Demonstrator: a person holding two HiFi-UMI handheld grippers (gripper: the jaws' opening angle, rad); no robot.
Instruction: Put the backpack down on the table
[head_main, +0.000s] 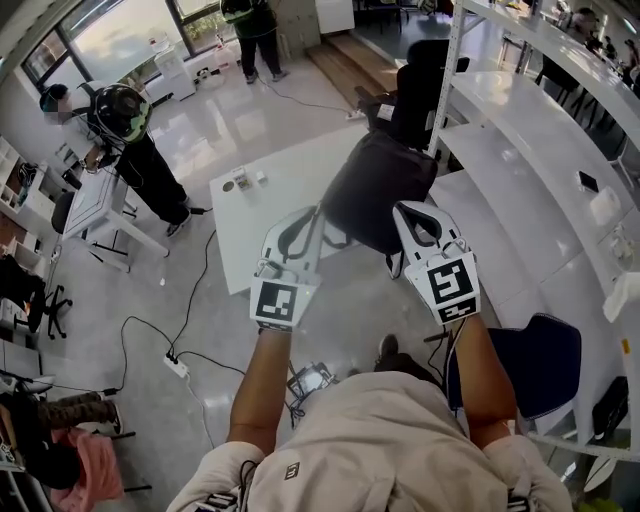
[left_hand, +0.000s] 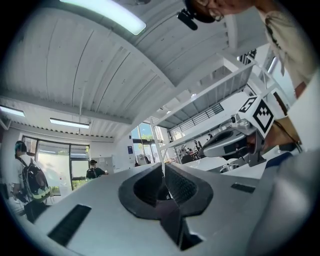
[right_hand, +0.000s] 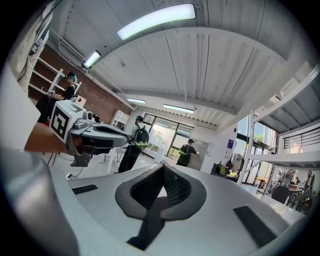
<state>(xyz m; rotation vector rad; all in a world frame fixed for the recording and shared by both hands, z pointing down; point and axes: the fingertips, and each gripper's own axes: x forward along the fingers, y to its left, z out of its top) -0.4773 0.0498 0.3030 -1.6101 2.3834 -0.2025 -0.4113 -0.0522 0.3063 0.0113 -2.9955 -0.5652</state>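
Backpack — dark, sitting at the right end of the white table. My left gripper and right gripper hover near it — both pinched closed, holding nothing.

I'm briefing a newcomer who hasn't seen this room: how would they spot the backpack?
Start at the white table in the middle of the floor. The backpack lies at its right end. It is the one big, dark grey, soft bag there; the table's other things are small items near its far left corner.
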